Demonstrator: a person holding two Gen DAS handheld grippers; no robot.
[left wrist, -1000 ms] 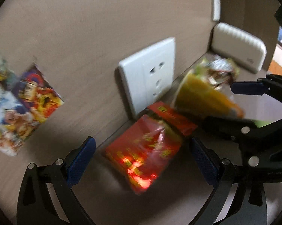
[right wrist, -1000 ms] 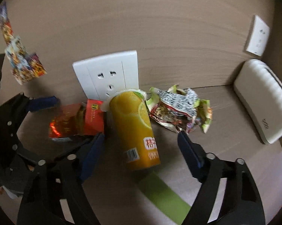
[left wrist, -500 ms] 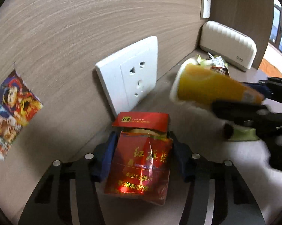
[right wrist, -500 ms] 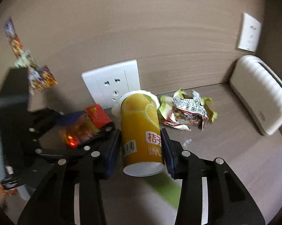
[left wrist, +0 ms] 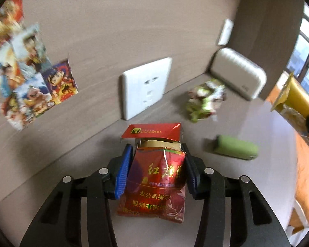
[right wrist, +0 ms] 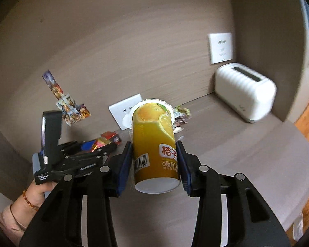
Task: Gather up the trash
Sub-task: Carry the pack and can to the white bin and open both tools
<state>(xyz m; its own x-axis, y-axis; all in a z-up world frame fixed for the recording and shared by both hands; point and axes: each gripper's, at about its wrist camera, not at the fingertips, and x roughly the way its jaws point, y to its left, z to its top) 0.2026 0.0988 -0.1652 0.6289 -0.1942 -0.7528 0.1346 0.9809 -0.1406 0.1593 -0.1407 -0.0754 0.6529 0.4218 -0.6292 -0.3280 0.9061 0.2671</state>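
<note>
On the grey-brown tabletop point(left wrist: 257, 185) by the wall, our left gripper point(left wrist: 157, 167) pinches the crushable red cigarette pack point(left wrist: 158, 175) mid-body; our right gripper point(right wrist: 155, 160) clamps the light, slippery orange cup point(right wrist: 154, 142); farther off lies a crumpled wrapper point(left wrist: 205, 100).

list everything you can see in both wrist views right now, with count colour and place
crumpled red cigarette pack: 1, red and gold, lid flipped open, between the left gripper's fingers
tall orange juice cup: 1, orange-yellow with white rim, between the right gripper's fingers
crumpled snack wrapper: 1, green and white, on the shelf near the wall
green flat strip: 1, green, lying on the shelf
wall sockets: 2, white, on the wood wall
ribbed box: 1, white, in the shelf corner
cartoon stickers: a cluster, multicoloured, on the wall
left gripper: 1, black with blue pads, shut on the pack
right gripper: 1, black with blue pads, shut on the cup
hand: 1, beaded bracelet, holds the left gripper
</note>
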